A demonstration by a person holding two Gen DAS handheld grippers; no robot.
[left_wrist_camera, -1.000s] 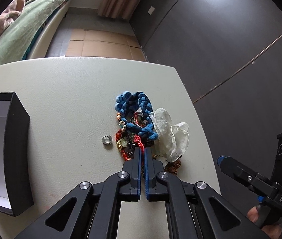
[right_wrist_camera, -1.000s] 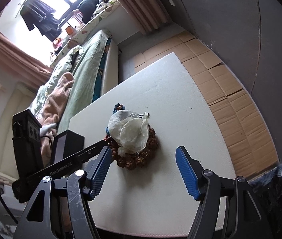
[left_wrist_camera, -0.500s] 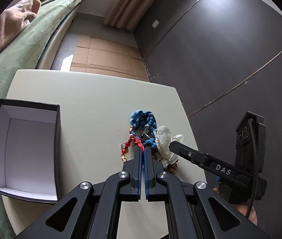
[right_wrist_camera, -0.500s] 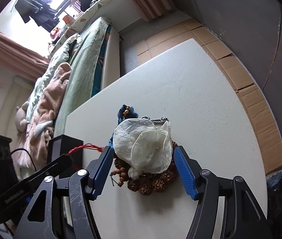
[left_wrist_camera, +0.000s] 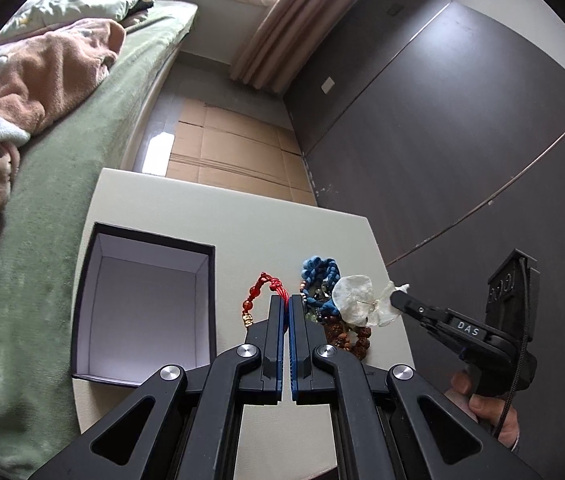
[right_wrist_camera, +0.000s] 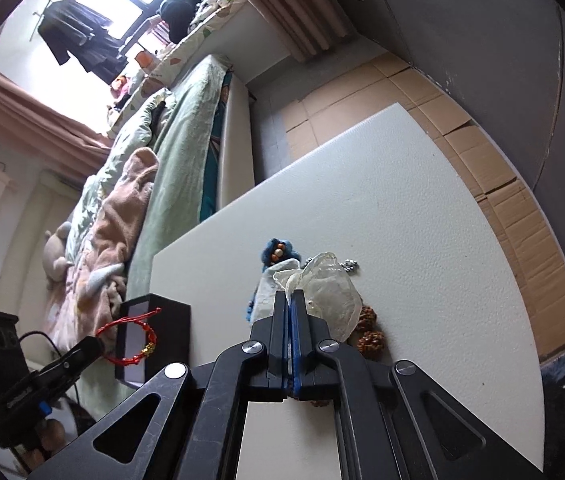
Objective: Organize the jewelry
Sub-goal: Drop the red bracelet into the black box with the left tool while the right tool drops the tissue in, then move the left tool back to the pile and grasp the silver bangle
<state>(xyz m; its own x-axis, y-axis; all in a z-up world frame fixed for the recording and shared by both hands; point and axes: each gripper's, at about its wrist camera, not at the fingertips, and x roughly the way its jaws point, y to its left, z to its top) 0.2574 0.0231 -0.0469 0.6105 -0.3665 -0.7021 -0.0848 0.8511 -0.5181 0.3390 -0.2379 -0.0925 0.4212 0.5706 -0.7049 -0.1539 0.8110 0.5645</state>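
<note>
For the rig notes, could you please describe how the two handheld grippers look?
Both are black plastic linkages with silver pivot bolts and blue-padded fingers. The left gripper bears pale lettering along one side. The right gripper bears "DAS"; a black cable runs down its boxy rear housing.

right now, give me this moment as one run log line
left gripper: shut on red string bracelet, lifted | right gripper: just closed on sheer white pouch | black box: open
</note>
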